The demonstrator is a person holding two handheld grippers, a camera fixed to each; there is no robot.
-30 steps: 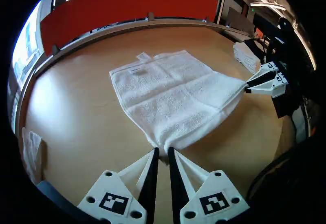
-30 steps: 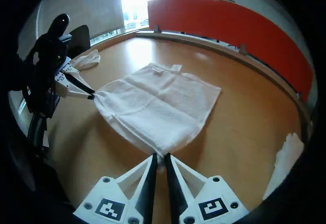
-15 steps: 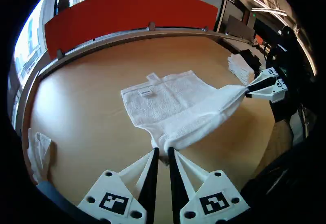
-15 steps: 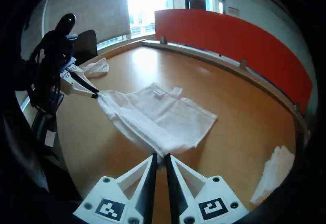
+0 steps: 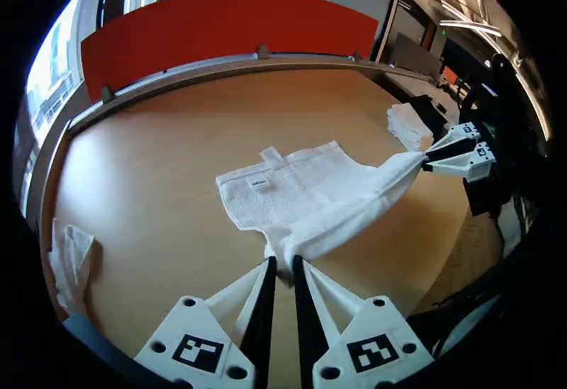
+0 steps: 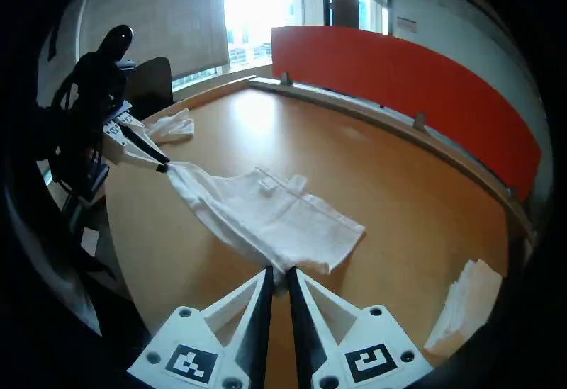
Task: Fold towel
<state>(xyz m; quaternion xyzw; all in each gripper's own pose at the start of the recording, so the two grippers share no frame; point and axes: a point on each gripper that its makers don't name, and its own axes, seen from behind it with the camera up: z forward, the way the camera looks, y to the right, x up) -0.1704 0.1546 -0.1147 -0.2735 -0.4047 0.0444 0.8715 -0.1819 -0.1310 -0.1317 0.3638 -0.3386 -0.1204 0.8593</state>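
A white towel [image 5: 305, 190] lies partly on the wooden table [image 5: 170, 148], its near edge lifted and stretched between both grippers. My left gripper [image 5: 282, 270] is shut on one near corner. In the left gripper view the right gripper [image 5: 424, 161] pinches the other corner at the right. In the right gripper view the right gripper [image 6: 278, 280] is shut on its corner of the towel [image 6: 269, 212], and the left gripper [image 6: 163, 166] holds the far-left corner. The far edge with a small label [image 5: 258, 182] still rests on the table.
An orange divider panel [image 5: 227, 27] runs along the table's far edge. A stack of folded white towels [image 5: 407, 123] sits at the right of the left gripper view. A crumpled white cloth [image 5: 71, 261] lies at the near left, and bright windows [image 6: 262, 6] stand behind.
Both grippers have risen and pulled back with their corners. The towel's near half has come off the table and the flat part has shrunk toward the far edge.
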